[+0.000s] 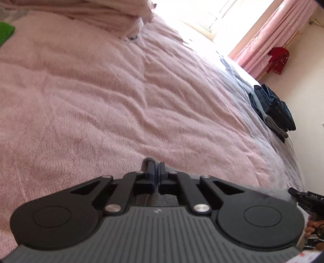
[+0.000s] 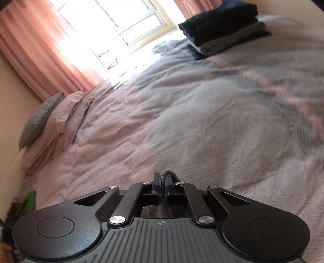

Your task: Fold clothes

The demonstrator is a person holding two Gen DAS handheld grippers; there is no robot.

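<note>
Between the pressed-together fingers of the left gripper, a thin fold of grey ribbed cloth is pinched; the right gripper pinches a similar grey fold. Beyond both fingers spreads a wide, wrinkled pink quilted bedspread, bare across its middle. A stack of folded dark blue and grey clothes sits near the bed's far edge. Rumpled pink pillows line the head, under pink curtains.

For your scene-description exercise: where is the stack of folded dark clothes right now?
The stack of folded dark clothes sits at the bed's far right edge in the left wrist view, below the pink curtain; in the right wrist view it is top right, beside the window.
</note>
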